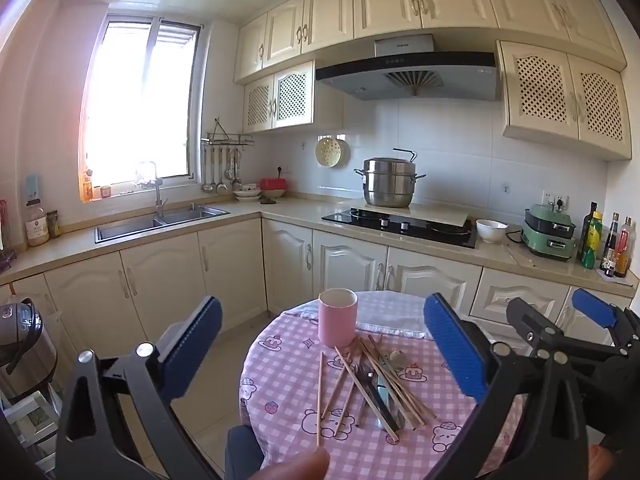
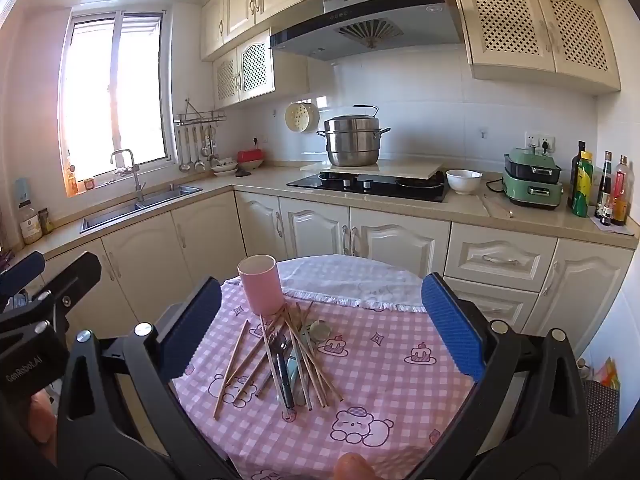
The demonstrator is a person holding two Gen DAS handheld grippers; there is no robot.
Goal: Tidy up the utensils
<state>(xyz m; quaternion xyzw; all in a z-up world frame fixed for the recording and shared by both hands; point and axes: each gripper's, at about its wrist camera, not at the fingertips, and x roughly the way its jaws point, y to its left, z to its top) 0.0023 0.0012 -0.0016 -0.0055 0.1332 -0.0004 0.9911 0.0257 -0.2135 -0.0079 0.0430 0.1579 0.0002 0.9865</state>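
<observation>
Pink ceramic cup [image 1: 337, 317] stands upright on the pink checked table [image 1: 420, 436] as the likely holder, wooden chopsticks [image 1: 360, 384] and metal cutlery heaped just before it, while left gripper [image 1: 320, 352] and right gripper [image 2: 320, 334] hover, fingers spread wide, holding nothing.

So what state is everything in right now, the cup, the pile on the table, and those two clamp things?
Pink cup: upright on the table, looks empty.
Chopsticks: loose, in a crossed heap beside the cup.
Spoon: lying in the heap.
Left gripper: open, holding nothing.
Right gripper: open, holding nothing.
Steel pot: lid on, on the stove.
White bowl: upright on the counter.
</observation>
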